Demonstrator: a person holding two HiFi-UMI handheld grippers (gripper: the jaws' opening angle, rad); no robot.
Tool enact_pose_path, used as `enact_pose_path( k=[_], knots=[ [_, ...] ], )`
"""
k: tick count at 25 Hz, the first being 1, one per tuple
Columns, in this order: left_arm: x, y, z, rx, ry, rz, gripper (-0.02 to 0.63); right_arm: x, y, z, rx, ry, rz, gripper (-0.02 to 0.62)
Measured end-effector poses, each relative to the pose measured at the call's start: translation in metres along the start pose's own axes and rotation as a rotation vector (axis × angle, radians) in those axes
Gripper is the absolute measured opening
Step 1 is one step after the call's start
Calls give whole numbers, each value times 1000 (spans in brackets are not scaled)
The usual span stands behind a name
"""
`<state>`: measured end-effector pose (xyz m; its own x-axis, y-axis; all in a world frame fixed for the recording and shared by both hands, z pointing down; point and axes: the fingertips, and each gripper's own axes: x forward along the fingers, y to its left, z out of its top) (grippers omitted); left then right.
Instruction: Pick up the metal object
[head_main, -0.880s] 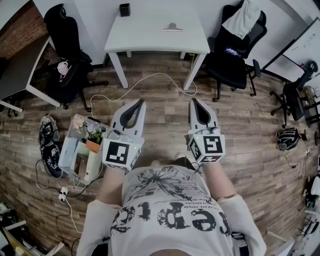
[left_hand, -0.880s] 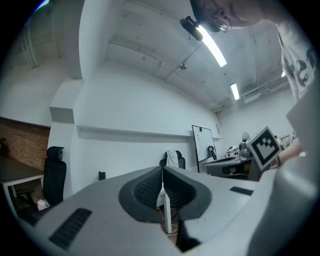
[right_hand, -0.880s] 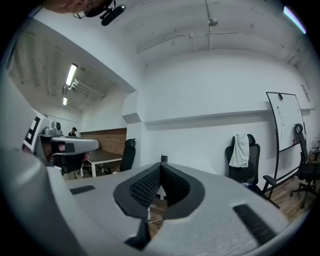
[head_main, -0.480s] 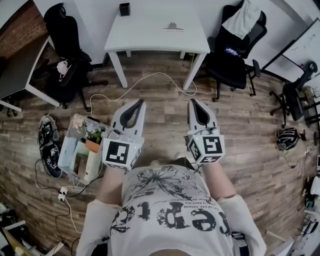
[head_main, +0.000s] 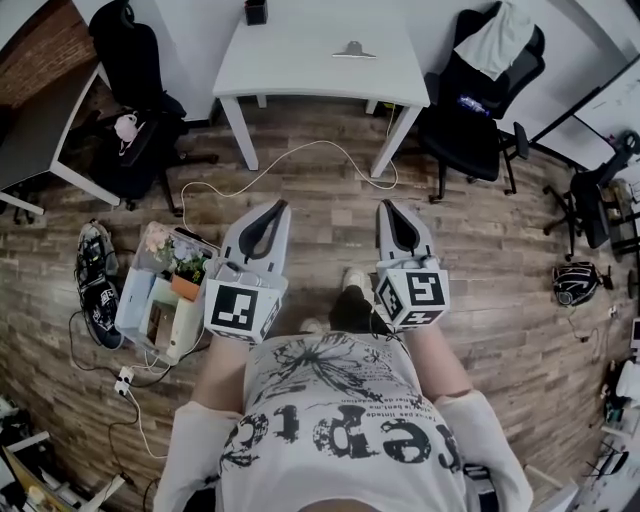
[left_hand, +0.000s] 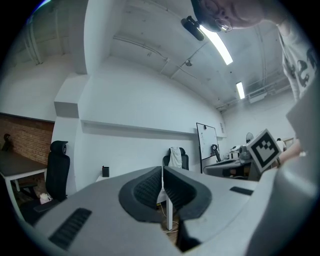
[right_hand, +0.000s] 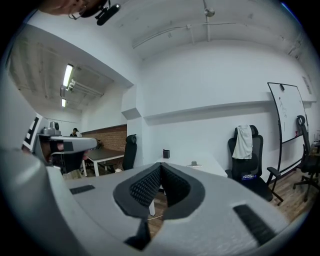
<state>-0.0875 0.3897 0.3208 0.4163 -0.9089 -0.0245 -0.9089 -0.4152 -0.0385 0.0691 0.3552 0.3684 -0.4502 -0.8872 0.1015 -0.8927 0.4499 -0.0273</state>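
The metal object (head_main: 353, 50), a small silver clip-like piece, lies on the white table (head_main: 300, 70) far ahead; in the right gripper view the metal object (right_hand: 194, 163) shows small on the table top. My left gripper (head_main: 279, 204) and right gripper (head_main: 385, 204) are held side by side at waist height above the wood floor, well short of the table. Both point level toward it. The left gripper (left_hand: 162, 170) has its jaws pressed together on nothing, and so does the right gripper (right_hand: 161, 166).
A black cup (head_main: 256, 12) stands at the table's back edge. Black office chairs (head_main: 135, 60) (head_main: 480, 90) flank the table. A white cable (head_main: 300, 160) runs over the floor. A box with plants (head_main: 165, 290) and shoes (head_main: 95, 270) lie at the left.
The table and floor have shifted slightly down the head view, so the person has stepped toward the table; a foot now shows ahead between the grippers. Both grippers stay shut and level.
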Motion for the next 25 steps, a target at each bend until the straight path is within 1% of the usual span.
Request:
enact_pose_path(
  k=[4, 8, 12, 19, 25],
  knots=[
    [26, 15, -8, -13, 9, 28, 11, 30, -15, -6, -1, 9, 8, -8],
    [68, 29, -15, -8, 19, 57, 11, 71, -41, -12, 1, 26, 29, -8],
    [128, 44, -12, 7, 13, 78, 11, 126, -81, 0, -5, 17, 52, -9],
    [247, 61, -7, 22, -10, 121, 11, 221, -158, 24, -33, 3, 125, -8],
    [329, 71, -13, 24, -16, 149, 11, 286, -217, 33, -72, 1, 144, -8]
  ],
)
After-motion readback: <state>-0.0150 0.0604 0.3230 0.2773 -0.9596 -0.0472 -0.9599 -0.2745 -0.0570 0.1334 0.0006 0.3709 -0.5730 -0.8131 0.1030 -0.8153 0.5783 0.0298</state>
